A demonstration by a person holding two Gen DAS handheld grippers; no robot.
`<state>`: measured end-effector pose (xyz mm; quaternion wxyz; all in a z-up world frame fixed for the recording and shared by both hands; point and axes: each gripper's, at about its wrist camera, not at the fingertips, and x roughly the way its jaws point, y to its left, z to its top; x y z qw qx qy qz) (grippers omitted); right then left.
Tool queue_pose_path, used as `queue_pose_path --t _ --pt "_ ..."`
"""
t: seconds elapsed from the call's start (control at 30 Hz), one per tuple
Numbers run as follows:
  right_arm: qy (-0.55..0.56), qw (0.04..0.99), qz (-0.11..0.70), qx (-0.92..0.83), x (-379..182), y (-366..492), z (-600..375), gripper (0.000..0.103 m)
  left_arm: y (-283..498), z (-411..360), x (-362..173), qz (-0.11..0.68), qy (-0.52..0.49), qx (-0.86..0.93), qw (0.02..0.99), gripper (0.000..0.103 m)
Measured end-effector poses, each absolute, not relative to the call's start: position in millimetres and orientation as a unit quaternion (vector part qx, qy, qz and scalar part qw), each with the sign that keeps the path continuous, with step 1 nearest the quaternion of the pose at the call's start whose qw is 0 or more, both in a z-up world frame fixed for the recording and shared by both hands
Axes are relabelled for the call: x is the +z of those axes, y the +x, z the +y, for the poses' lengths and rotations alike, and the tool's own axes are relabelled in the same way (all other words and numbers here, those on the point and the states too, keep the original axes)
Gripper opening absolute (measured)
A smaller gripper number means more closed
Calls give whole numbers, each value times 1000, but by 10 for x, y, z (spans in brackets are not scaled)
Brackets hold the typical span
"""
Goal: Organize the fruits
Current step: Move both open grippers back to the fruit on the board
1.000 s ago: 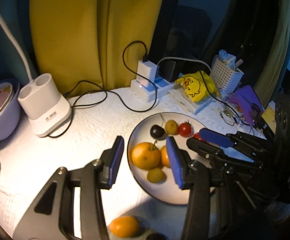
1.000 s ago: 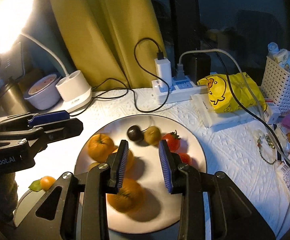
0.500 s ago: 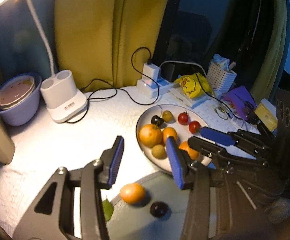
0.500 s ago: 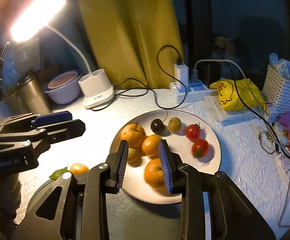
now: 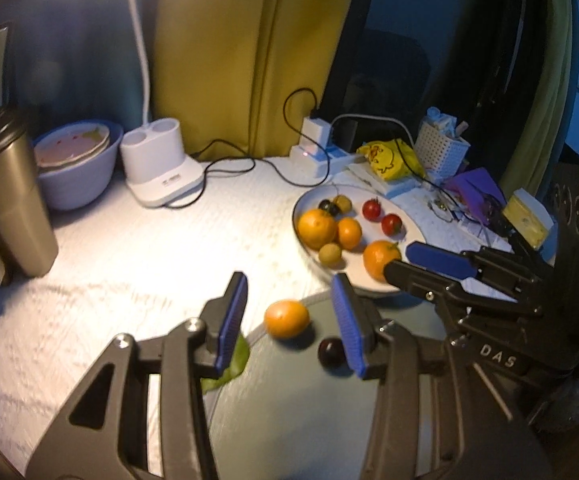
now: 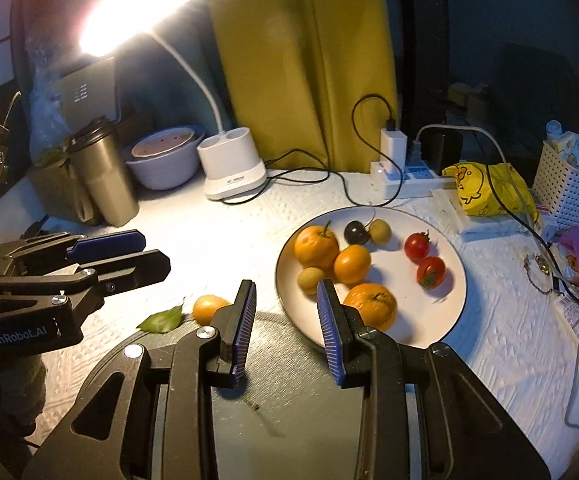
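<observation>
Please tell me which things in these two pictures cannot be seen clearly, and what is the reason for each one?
- Leaf, left wrist view: mostly hidden behind the left fingers.
- Dark fruit, left wrist view: partly covered by a finger; hidden in the right wrist view.
- Dark plate, both views: cut off by the bottom edge and the grippers.
- Basket contents: too small, dim.
- Lamp head: overexposed glare.
</observation>
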<state>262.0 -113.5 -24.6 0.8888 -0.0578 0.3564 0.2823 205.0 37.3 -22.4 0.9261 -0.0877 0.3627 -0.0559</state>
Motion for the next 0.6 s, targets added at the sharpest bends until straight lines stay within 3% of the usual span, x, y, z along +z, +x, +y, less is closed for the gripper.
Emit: queue_pose_path --t 0.6 --pt "-86 861 398 305 -593 2324 -778 38 1643 633 -548 371 -125 -40 919 45"
